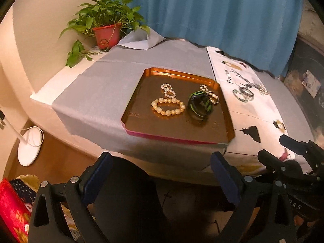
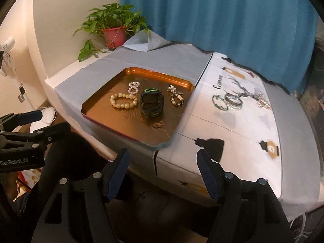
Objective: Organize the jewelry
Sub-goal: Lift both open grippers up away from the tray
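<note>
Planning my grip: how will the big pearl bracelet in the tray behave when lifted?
The pearl bracelet will likely sag, being separate strung beads. Its round glossy beads may slip from pads. Pushed, it could slide on the shiny tray.

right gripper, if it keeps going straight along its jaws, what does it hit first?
Probably the white printed cloth at the table's near edge, right of the copper tray. The right gripper is open and empty, short of the table, and nothing stands between. Depth is a guess in the fisheye view.
</note>
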Action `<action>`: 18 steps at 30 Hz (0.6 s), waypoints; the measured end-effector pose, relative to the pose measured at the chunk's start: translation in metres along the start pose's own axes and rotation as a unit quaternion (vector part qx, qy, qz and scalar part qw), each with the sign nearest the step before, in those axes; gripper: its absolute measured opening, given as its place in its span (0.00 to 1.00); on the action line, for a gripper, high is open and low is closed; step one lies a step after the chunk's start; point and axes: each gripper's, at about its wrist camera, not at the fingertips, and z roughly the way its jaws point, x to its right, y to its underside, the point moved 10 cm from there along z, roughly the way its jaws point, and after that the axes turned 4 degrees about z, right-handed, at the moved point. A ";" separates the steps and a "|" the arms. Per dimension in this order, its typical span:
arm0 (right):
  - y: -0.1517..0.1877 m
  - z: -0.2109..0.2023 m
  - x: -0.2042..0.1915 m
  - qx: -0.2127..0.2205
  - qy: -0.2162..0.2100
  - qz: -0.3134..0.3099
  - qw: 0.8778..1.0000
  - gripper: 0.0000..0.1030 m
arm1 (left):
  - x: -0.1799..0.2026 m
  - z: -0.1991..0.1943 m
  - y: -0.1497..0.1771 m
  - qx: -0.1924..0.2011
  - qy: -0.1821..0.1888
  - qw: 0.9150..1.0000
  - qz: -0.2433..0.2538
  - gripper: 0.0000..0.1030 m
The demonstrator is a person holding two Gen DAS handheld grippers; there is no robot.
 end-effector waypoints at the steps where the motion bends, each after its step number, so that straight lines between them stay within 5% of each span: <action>1: 0.002 -0.005 0.000 0.003 0.001 0.000 1.000 0.68 | 0.002 -0.003 0.001 0.003 -0.002 1.000 0.005 0.93; 18: 0.013 -0.029 0.001 0.017 -0.002 0.002 1.000 0.68 | 0.022 -0.033 0.000 0.034 -0.017 0.998 0.046 0.93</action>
